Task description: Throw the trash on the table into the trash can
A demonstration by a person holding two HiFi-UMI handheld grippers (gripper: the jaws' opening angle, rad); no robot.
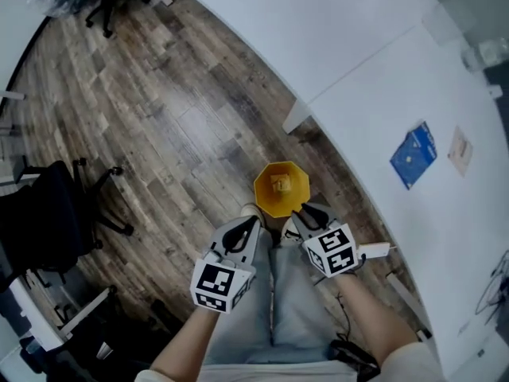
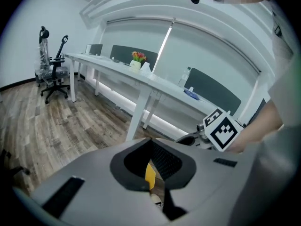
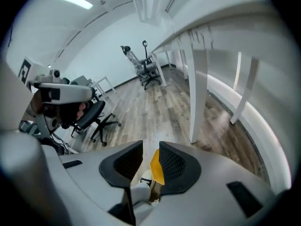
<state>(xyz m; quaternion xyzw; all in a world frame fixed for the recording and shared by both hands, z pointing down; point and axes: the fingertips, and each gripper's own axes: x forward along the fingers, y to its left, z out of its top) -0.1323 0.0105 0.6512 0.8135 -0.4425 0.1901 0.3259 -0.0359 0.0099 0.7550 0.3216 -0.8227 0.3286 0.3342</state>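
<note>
A yellow trash can (image 1: 280, 188) stands on the wood floor by the table edge, with a pale scrap lying inside it. Both grippers hang just below it, over the person's legs. My left gripper (image 1: 253, 224) points at the can's near left rim; its jaws stand a little apart with nothing between them. My right gripper (image 1: 305, 212) is at the can's near right rim, also open and empty. Through each pair of jaws a strip of the yellow can (image 2: 150, 177) (image 3: 156, 167) shows. On the white table (image 1: 374, 78) lie a blue packet (image 1: 413, 155) and a beige slip (image 1: 460, 150).
A black office chair (image 1: 48, 213) stands on the floor at the left, with more chairs (image 1: 107, 6) at the far end. White table legs (image 3: 200, 98) rise to the right of the can. The person's white shoe (image 3: 141, 179) is next to the can.
</note>
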